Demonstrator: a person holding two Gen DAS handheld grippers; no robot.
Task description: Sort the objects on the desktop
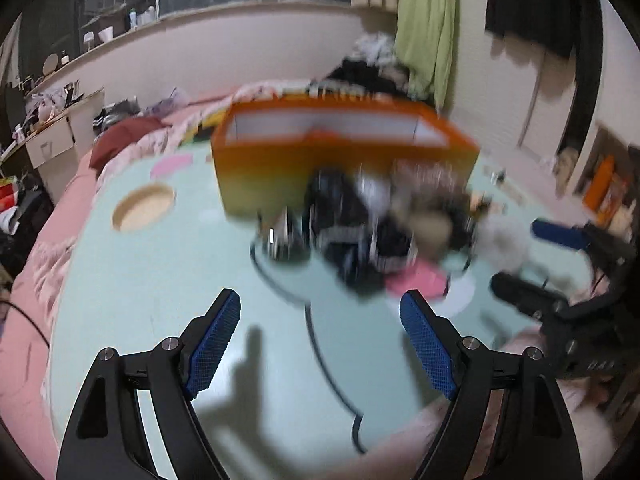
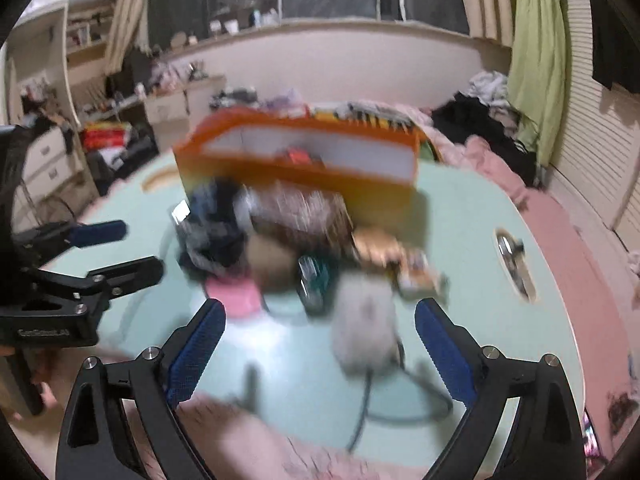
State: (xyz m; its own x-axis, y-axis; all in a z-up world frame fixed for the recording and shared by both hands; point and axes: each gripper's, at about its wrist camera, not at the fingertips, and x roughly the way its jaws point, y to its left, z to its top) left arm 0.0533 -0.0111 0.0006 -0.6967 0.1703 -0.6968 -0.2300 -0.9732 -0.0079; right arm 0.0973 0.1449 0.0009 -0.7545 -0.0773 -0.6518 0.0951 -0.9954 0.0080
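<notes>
Meanwhile the left gripper (image 1: 320,350) hovered over bare mint bench (image 1: 160,280), jaws apart and empty; a blurred pile of objects (image 1: 372,232) lay ahead against the orange box (image 1: 340,152), a black cable (image 1: 320,344) trailing between; the right gripper (image 2: 320,354), jaws apart, faced a grey mouse (image 2: 362,328)

An open-topped orange rectangular box with white inner walls (image 1: 344,160) stands upright at the far middle of the pale green worktop (image 1: 160,300). Just in front of it lies a blurred heap of small things (image 1: 380,232): dark items, a pink flat piece (image 2: 236,296) nearest, and a whitish fluffy lump (image 2: 364,328) to the right.
</notes>
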